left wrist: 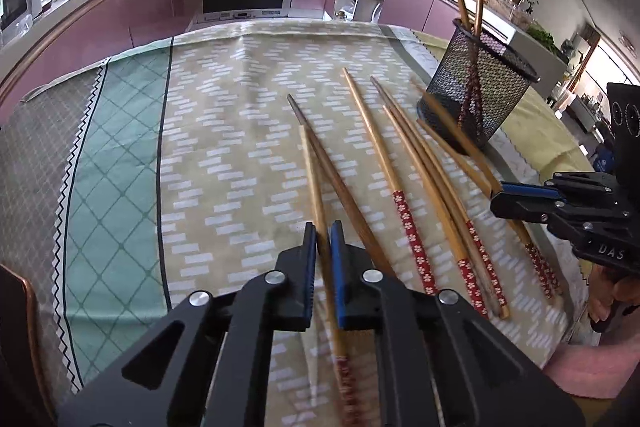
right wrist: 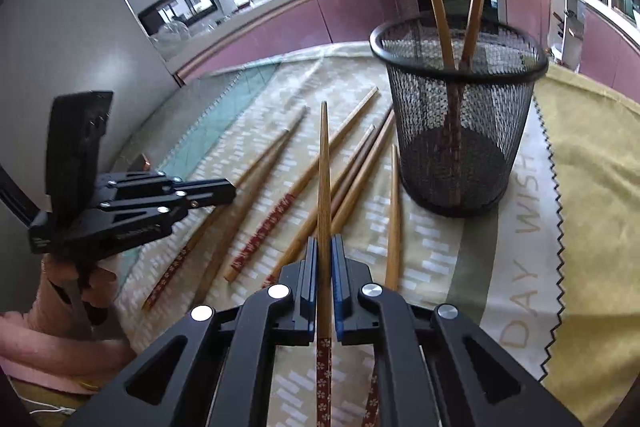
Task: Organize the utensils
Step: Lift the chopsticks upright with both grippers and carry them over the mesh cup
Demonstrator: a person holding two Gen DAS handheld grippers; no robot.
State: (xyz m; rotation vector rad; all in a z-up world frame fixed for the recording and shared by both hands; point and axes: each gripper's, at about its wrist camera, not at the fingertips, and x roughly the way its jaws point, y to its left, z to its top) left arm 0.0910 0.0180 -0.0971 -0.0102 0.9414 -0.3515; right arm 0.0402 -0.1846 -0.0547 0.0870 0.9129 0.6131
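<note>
Pinching tapered wood chopstick (right wrist: 324, 163), R gripper (right wrist: 324, 255) fingers.

From the right gripper (right wrist: 325, 259), loose chopsticks (right wrist: 352, 163) crowd eleven o'clock, the mesh holder (right wrist: 460, 131) blocks one o'clock, bare cloth (right wrist: 580, 163) lies at three.

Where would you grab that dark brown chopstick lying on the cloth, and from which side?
Probably near its thick handle end, coming down from above with the two fingers either side of the shaft. The dark brown chopstick lies flat on the tablecloth, so only its sides offer a pinch. A paler chopstick, held in the left gripper, crosses it near the tip, so the wider end looks less crowded.
</note>
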